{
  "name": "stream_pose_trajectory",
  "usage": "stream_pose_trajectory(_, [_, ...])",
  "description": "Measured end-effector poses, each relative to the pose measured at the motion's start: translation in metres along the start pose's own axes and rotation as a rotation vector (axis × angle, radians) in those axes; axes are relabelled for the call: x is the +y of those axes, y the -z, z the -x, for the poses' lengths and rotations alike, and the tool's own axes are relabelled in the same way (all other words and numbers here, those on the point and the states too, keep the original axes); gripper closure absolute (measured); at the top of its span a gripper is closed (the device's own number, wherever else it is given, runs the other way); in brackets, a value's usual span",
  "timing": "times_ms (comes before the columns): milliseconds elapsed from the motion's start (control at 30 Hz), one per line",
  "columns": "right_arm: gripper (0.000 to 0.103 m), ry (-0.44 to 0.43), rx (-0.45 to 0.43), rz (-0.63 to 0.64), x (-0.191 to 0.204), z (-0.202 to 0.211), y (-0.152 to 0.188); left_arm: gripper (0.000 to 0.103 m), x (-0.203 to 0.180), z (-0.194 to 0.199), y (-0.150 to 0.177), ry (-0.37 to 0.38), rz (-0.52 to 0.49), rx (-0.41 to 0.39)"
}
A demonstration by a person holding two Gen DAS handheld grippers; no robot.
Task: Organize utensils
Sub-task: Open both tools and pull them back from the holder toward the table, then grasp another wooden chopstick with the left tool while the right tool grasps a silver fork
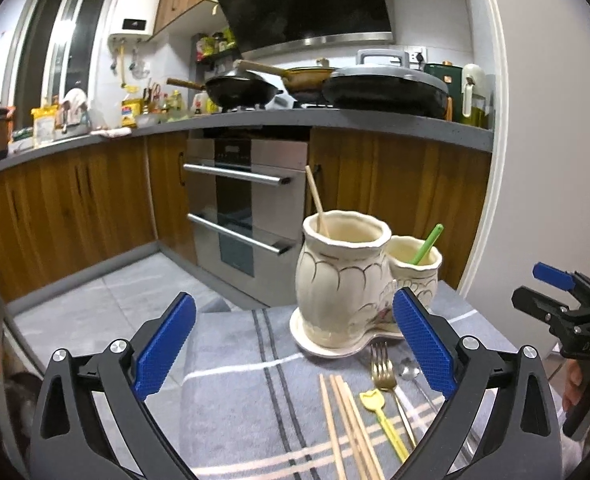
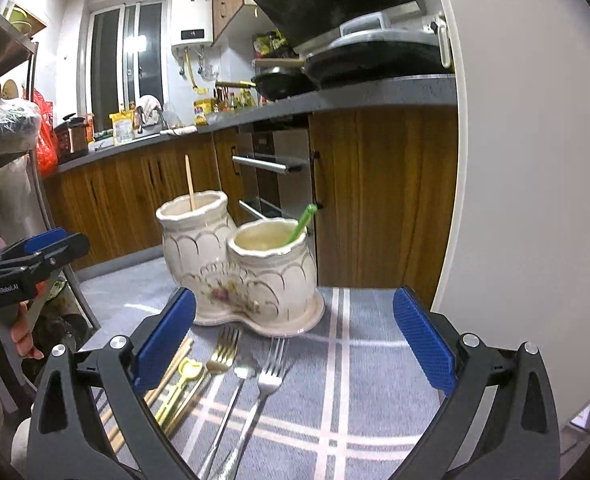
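A cream double-pot ceramic holder (image 1: 343, 280) (image 2: 247, 276) stands on a grey striped cloth (image 1: 255, 400). Its tall pot holds one wooden chopstick (image 1: 316, 200) (image 2: 191, 184); its short pot holds a green utensil (image 1: 428, 245) (image 2: 301, 224). In front lie wooden chopsticks (image 1: 347, 428) (image 2: 167, 376), a yellow utensil (image 1: 383, 420) (image 2: 179, 384), a gold fork (image 1: 383, 368) (image 2: 219, 356), a silver spoon (image 1: 409, 370) (image 2: 243, 372) and a silver fork (image 2: 271, 372). My left gripper (image 1: 295, 344) is open and empty above the cloth. My right gripper (image 2: 295, 344) is open and empty above the utensils.
Wooden kitchen cabinets (image 1: 75, 208) and a steel oven (image 1: 247, 200) stand behind the table. A countertop (image 1: 255, 120) carries pans and bottles. A white door frame (image 1: 543, 160) (image 2: 527, 160) is at the right. A metal shelf (image 2: 7, 80) is at the left.
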State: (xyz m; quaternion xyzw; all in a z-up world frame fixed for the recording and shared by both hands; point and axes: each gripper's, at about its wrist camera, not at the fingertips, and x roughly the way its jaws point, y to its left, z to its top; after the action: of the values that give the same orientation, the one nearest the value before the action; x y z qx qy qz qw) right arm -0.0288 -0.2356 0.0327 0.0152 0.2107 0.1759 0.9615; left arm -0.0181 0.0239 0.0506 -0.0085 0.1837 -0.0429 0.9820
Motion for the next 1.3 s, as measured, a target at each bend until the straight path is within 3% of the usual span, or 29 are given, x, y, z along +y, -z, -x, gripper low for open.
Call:
stream_pose_trajectory(367, [0.006, 0.006, 0.063, 0.020, 0.006, -0.006, 0.018, 0.005, 0.001, -0.001, 0.022, -0.016, -0.048, 0.052])
stream_pose_trajectory(733, [0.006, 0.014, 0.136, 0.030, 0.009, -0.016, 0.032, 0.005, -0.005, -0.012, 0.036, 0.020, -0.100, 0.133])
stream_pose_trajectory(1133, [0.006, 0.031, 0.287, 0.056, 0.007, -0.033, 0.052, 0.005, -0.006, -0.044, 0.061, 0.005, -0.138, 0.372])
stream_pose_trajectory(1300, [0.006, 0.046, 0.350, 0.077, 0.009, -0.042, 0.062, 0.006, -0.003, -0.050, 0.071, -0.021, -0.149, 0.418])
